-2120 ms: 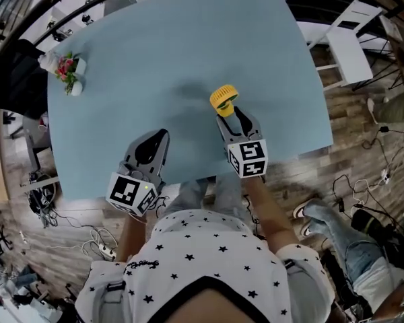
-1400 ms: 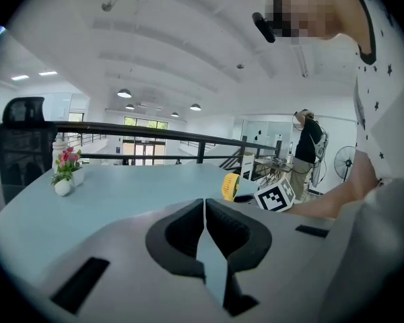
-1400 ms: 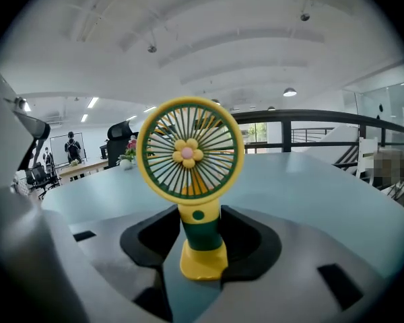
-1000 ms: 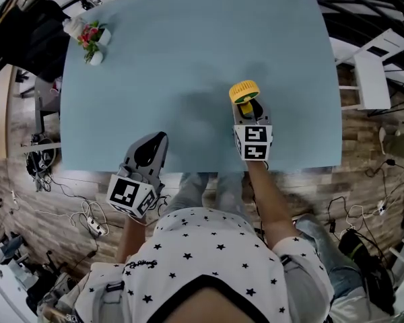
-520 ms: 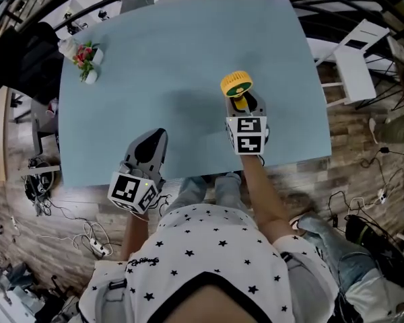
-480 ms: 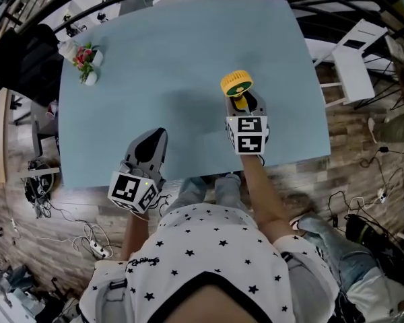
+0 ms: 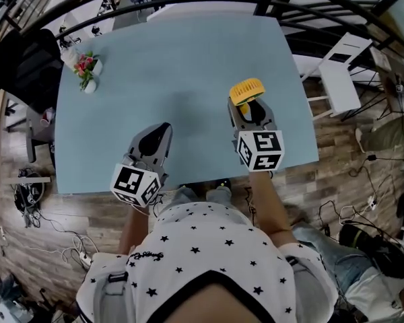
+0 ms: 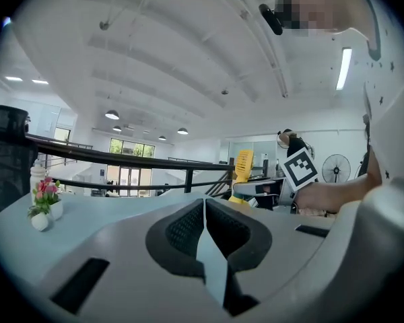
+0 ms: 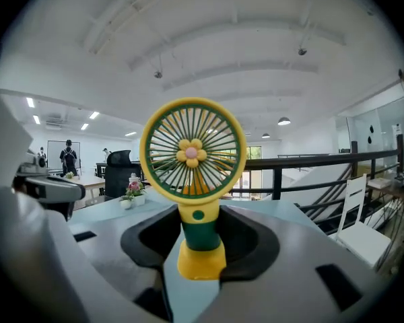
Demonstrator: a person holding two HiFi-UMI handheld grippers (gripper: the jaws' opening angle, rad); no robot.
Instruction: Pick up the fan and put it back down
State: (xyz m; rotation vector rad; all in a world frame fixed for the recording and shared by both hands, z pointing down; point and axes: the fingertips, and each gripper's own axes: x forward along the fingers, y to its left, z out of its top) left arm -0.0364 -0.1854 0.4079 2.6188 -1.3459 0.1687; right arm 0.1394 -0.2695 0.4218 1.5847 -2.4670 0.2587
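Right gripper: clamped on the green stem of the fan (head upright), by the table right edge.
Left gripper: fingers together, empty, near the front edge.

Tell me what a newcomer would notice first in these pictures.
The yellow and green fan stands out first. It sits upright between the jaws of the right gripper, which grip its green stem, over the right part of the light blue table. After that, the eye goes to the left gripper, shut and empty near the table's front edge, and to the small flower pot at the far left corner.
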